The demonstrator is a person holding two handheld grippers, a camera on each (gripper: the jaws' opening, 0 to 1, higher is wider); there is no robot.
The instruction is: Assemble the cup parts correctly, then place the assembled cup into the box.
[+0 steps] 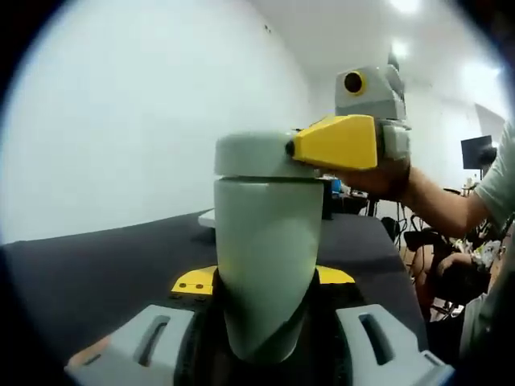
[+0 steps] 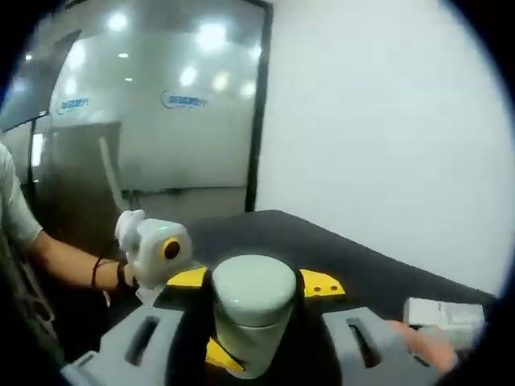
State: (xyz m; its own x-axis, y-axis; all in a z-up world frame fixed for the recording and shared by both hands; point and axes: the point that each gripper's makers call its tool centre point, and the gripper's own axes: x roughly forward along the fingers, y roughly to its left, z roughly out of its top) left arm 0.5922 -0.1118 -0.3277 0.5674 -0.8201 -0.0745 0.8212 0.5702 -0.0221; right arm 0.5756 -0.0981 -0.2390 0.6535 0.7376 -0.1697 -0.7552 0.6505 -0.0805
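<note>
White wall, dark tabletop (image 1: 105, 269), pale grey-green cup (image 1: 265, 265) pinched in left gripper (image 1: 265, 285), right gripper (image 1: 338, 143) clamping its lid (image 1: 249, 154).

Both tools have grey bodies with slotted bases and yellow fingers (image 1: 334, 145) marked by small dark screw holes. The person wears a pale short sleeve (image 2: 14, 211) and a dark wristband (image 2: 96, 272).

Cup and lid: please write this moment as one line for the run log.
stage: lid fitting | left gripper: shut on cup body | right gripper: shut on lid | lid: on cup top | box: on table, apart
</note>
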